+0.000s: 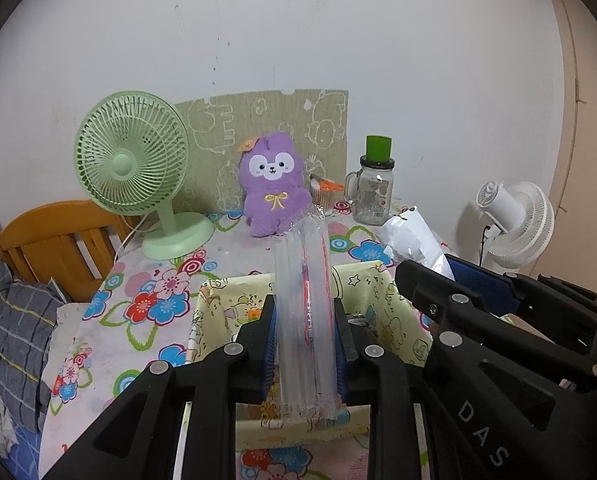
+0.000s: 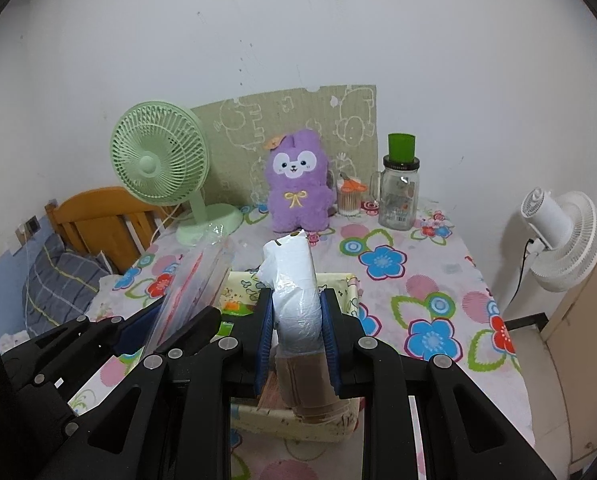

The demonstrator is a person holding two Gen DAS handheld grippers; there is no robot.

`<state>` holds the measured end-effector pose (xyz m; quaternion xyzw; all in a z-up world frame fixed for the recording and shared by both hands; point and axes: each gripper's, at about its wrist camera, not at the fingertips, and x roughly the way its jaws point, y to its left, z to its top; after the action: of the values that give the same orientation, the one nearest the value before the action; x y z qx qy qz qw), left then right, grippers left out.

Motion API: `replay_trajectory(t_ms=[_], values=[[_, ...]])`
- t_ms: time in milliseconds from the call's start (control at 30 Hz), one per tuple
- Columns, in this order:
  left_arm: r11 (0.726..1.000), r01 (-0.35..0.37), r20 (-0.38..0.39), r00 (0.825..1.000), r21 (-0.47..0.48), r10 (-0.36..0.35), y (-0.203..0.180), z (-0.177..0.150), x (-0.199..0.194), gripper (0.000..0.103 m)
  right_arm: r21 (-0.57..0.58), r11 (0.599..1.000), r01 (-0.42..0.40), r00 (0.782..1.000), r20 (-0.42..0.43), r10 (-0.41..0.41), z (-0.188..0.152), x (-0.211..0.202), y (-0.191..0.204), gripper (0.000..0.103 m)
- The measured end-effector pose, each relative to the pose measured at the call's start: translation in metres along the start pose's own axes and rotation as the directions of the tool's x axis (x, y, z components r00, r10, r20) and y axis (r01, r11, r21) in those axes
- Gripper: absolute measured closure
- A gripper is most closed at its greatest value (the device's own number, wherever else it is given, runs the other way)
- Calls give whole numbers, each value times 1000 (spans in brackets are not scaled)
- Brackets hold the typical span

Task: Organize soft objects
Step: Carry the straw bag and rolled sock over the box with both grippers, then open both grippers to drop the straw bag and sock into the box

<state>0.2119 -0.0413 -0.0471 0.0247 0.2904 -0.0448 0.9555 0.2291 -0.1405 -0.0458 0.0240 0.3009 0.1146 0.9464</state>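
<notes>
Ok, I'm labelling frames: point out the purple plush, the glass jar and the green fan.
purple plush (image 1: 273, 184), left wrist view, its belly.
glass jar (image 1: 372, 196), left wrist view, its glass body.
green fan (image 1: 130, 152), left wrist view, its grille.

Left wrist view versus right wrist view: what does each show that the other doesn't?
Only the left wrist view shows the left tongs from behind, shut on a clear packet of straws, with the cloth bin's patterned inside wall clear.

Only the right wrist view shows the right tongs from behind, shut on a plastic-wrapped roll, plus bare floral tablecloth right of the bin.

Both show the purple plush, green fan, glass jar and white fan.
</notes>
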Motion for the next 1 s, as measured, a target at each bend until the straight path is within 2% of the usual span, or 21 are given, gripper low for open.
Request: replay_trajectory(t_ms=[333, 600, 733, 833, 1000], values=[[1000, -11, -51, 999, -2, 11, 0, 0, 33, 69, 13, 1000, -10, 1000, -29, 10, 3, 29, -8, 77], [1000, -12, -74, 997, -4, 12, 2, -5, 41, 48, 21, 1000, -11, 998, -55, 13, -1, 45, -10, 77], [1000, -18, -85, 996, -5, 18, 6, -8, 43, 23, 16, 1000, -20, 998, -60, 21, -2, 49, -5, 77], [999, -32, -89, 995, -2, 32, 10, -10, 43, 16, 12, 999, -33, 997, -66, 34, -2, 54, -2, 77], [999, -48, -106, 993, -12, 47, 19, -13, 46, 12, -2, 999, -42, 996, -74, 42, -4, 63, 6, 77]])
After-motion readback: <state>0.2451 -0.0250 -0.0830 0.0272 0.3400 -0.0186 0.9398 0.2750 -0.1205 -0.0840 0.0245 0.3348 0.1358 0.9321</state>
